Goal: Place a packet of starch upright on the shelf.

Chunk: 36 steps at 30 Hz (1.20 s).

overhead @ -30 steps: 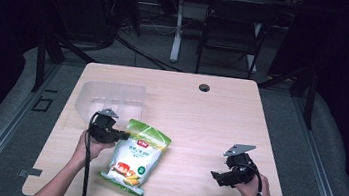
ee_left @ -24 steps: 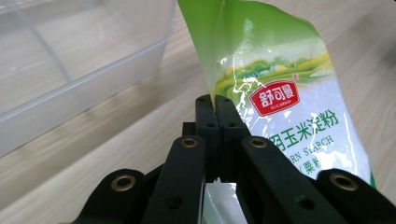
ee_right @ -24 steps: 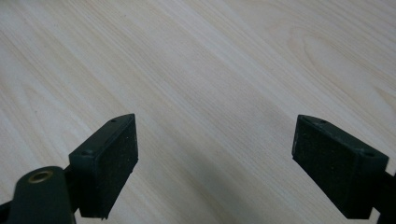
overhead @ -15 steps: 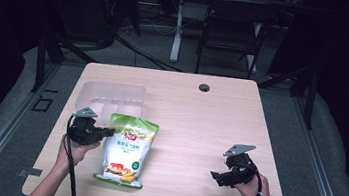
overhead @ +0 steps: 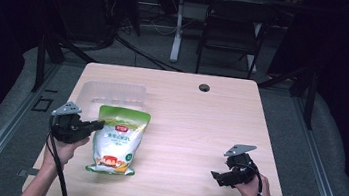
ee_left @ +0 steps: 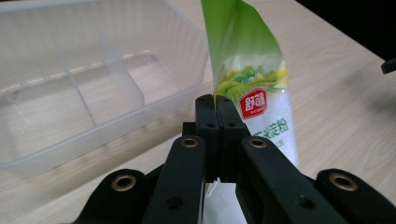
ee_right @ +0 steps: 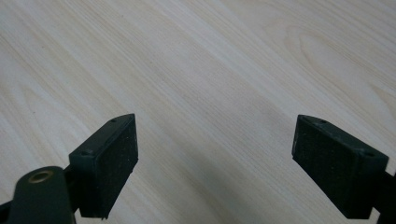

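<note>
Green-and-white snack pouch point(overhead: 117, 141) lies toward the near left of the table point(overhead: 195, 120), its bottom end close to the near edge and its green top pointing away. Nearest of all, at the near right, the right hand-held gripper point(overhead: 218, 176) rests low over bare wood in the person's hand, its jaws spread wide with nothing between them; its own view looks down on plain wood grain between the two black pads point(ee_right: 109, 163). A little farther in, on the left, the left hand-held gripper point(overhead: 96, 127) is pressed together on the pouch's left edge, the thin green film pinched between its jaws, and that side of the pouch point(ee_left: 247, 79) is lifted. Just beyond the pouch's top sits a clear plastic divided tray point(overhead: 112, 93), empty compartments showing through its walls, touching or nearly touching the pouch.
</note>
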Available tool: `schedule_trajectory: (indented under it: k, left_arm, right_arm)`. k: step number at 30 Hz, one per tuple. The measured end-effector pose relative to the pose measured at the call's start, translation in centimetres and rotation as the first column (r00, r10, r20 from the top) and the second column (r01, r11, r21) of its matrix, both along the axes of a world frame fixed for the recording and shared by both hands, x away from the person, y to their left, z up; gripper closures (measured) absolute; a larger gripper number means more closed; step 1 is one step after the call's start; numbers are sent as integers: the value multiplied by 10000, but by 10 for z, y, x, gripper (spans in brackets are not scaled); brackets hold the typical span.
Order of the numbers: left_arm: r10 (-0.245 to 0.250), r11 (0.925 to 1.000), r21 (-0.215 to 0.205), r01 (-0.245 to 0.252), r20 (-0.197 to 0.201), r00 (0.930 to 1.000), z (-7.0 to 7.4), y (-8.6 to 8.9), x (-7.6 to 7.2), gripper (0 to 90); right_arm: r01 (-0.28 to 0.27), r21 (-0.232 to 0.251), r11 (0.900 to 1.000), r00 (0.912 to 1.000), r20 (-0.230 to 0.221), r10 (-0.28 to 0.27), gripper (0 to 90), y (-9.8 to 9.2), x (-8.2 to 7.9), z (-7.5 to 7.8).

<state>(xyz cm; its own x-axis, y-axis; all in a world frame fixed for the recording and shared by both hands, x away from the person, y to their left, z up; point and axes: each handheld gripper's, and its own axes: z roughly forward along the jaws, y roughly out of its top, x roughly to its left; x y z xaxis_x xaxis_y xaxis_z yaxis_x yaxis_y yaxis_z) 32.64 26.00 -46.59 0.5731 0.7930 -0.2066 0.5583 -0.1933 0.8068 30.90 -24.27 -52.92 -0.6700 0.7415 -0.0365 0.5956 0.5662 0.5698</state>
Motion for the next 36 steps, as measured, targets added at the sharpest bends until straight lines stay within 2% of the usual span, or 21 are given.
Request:
schedule_trajectory:
  k: [9, 14, 23, 29, 36]
  left_arm:
    - [10, 9999, -108, -8, 168, 9999, 21, 8, -12, 900]
    - [-55, 9998, 168, 49, 365, 9993, 34, 9, -16, 900]
    - [-70, 9986, 521, 48, 419, 9991, 50, 12, -20, 900]
    - [318, 9979, 549, -344, 486, 9983, 63, 25, -20, 900]
    - [822, 9951, 491, -864, 812, 9933, 81, 43, -19, 900]
  right_arm:
    - [-9, -13, 10000, 10000, 7, 9, 138, 0, 0, 0]
    - [39, 47, 10000, 10000, 32, -39, 138, 0, 0, 0]
    - [12, 22, 10000, 10000, 19, -12, 138, -1, 0, 0]
    - [20, 32, 10000, 10000, 42, -20, 138, -1, 0, 0]
    - [62, 93, 9999, 10000, 62, -63, 138, 0, -1, 0]
